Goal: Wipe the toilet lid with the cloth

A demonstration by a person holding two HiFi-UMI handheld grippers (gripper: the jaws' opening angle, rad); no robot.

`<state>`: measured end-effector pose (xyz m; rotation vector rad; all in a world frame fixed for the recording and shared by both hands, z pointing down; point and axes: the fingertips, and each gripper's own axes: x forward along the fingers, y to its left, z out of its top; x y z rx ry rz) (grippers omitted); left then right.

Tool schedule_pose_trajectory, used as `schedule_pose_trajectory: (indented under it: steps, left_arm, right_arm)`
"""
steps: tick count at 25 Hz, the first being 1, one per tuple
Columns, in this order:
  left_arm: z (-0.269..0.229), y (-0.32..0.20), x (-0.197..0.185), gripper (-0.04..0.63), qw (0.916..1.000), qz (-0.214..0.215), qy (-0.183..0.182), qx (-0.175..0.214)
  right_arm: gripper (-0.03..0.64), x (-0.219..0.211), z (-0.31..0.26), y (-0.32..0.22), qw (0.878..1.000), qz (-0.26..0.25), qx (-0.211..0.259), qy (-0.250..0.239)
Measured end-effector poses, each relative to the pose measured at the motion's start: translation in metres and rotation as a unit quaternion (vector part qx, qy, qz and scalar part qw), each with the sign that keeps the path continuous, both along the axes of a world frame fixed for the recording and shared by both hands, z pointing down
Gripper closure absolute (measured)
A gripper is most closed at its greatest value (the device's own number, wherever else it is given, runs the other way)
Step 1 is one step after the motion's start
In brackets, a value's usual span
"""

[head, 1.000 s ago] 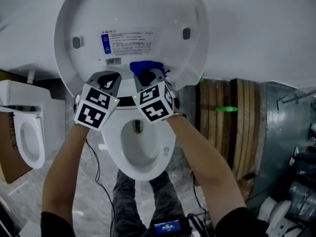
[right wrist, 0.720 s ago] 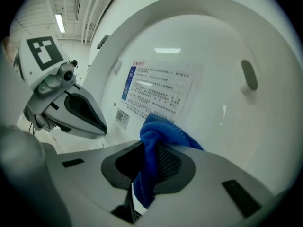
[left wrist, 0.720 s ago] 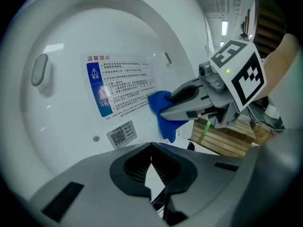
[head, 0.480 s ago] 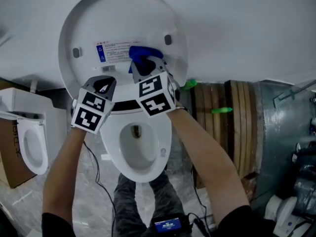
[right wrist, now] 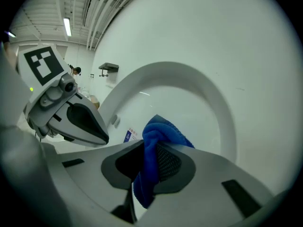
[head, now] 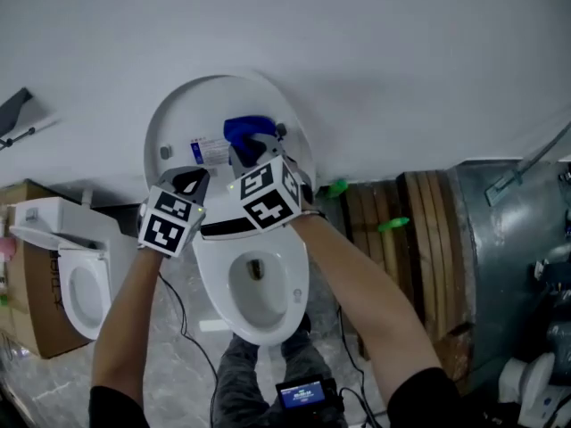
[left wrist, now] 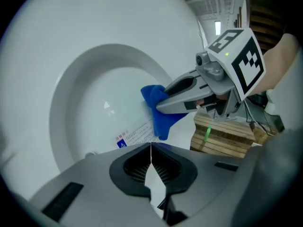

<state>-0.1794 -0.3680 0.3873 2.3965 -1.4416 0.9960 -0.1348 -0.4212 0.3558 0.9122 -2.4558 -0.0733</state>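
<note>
A person's right claw (right wrist: 146,163) clamps a bunched blue cloth (head: 244,131) and holds it against the inner face of the raised toilet lid (head: 203,103), just right of the printed label (head: 207,151). The left claw (left wrist: 150,156), its jaws pressed together with nothing between them, hangs just left of the right one, apart from the cloth. The open bowl (head: 259,285) sits below both, nearer the person. A second toilet (head: 76,285) stands at left and wooden planks (head: 419,230) at right.

Blue cloth (head: 243,130), white toilet lid (head: 189,112); black-and-white square markers pattern the grey left gripper (head: 194,179) and right gripper (head: 256,146).
</note>
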Motion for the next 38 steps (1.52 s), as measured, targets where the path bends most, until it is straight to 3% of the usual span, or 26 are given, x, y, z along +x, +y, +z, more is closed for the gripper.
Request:
schedule_pose_trajectory:
  steps: [8, 15, 17, 24, 32, 38]
  left_arm:
    - [-0.125, -0.014, -0.015, 0.581, 0.9995, 0.007, -0.002, 0.031]
    - [-0.185, -0.03, -0.037, 0.573, 0.9993, 0.01, -0.014, 0.034]
    - [-0.188, -0.041, -0.047, 0.495, 0.9995, 0.018, -0.017, 0.018]
    - [-0.156, -0.075, -0.053, 0.416, 0.9955, 0.078, -0.032, -0.044]
    - [-0.132, -0.085, -0.044, 0.407, 0.9888, 0.126, -0.029, -0.074]
    - [-0.131, -0.073, -0.047, 0.42, 0.9873, 0.148, -0.009, -0.058]
  right_arm:
    - [0.56, 0.003, -0.104, 0.012, 1.0, -0.003, 0.01, -0.013]
    - [0.56, 0.01, -0.157, 0.02, 1.0, -0.012, 0.004, 0.002]
    - [0.56, 0.009, -0.167, 0.017, 1.0, -0.013, 0.012, 0.008]
    - [0.56, 0.014, -0.175, 0.004, 0.999, 0.005, 0.023, 0.029]
    - [0.56, 0.026, -0.162, -0.003, 0.999, 0.032, 0.008, 0.037]
    - [0.56, 0.022, -0.15, 0.007, 0.998, 0.043, -0.001, 0.049]
